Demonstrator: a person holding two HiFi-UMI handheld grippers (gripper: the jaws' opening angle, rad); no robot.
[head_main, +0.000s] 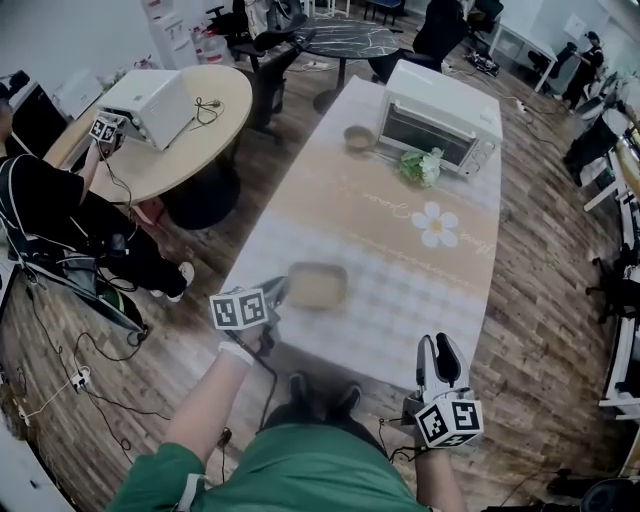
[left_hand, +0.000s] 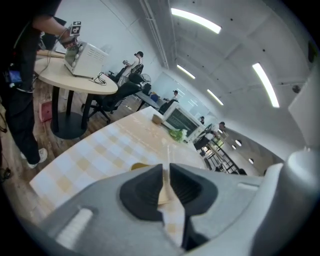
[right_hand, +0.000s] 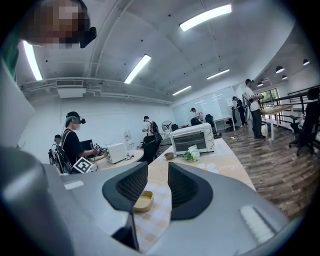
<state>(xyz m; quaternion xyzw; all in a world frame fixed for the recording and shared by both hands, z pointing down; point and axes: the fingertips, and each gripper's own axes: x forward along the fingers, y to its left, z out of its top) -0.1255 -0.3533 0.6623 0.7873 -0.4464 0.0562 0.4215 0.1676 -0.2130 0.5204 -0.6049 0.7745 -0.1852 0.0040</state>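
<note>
L gripper clamped on the rim of a shallow tan rectangular dish, plastic by the look, lying right ahead of it. Prob light, stiff, bit slick; rim's the hold. R gripper spread, empty, dish off left-fwd.

The surface runs away from you. Near end: the dish, with your left tongs at its left rim. Far end: the toaster oven, with the bowl to its left and the greens just before it. Your right tongs sit off the near edge, right of the dish.
</note>
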